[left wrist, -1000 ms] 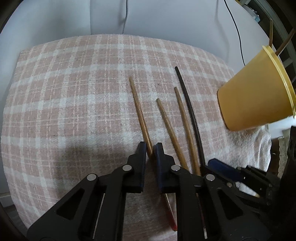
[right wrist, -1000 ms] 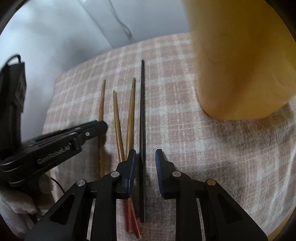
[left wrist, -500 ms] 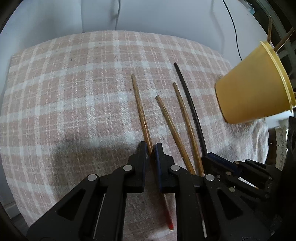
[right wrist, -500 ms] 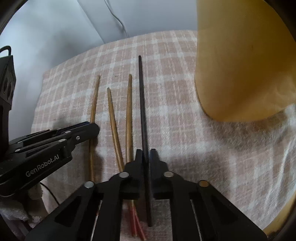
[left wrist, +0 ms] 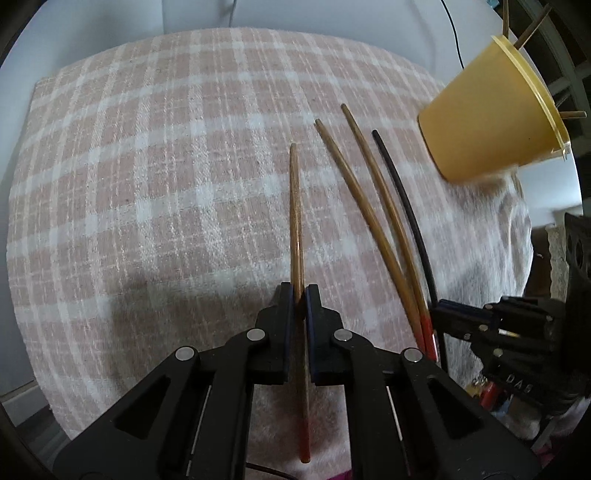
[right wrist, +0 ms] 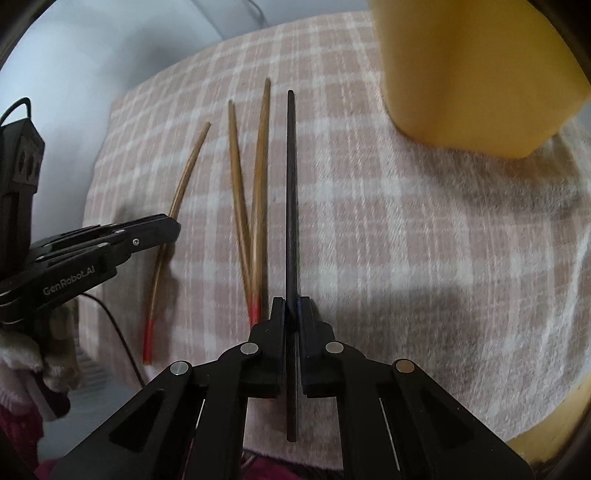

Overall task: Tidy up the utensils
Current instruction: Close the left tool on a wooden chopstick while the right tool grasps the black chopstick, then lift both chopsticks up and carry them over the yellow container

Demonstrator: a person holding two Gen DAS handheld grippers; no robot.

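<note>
Chopsticks clamped in both of your grippers.
Your left gripper fingers pinch a red-tipped brown wooden chopstick; your right gripper fingers pinch the slim black chopstick, left of the yellow plastic cup.

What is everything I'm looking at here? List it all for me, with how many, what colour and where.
Brown wooden chopstick with red end: one, clamped in the left gripper.
Loose brown wooden chopsticks with red ends: two, on the cloth between the grippers, touching near their red ends.
Black chopstick: one, clamped in the right gripper.
Yellow plastic cup: one, on the cloth's far right, thin sticks poking from it.
Pink-and-white checked cloth: one, covering the surface.
Black cable: one, on the white surface behind.
Left gripper: black, shut.
Right gripper: black, shut.
</note>
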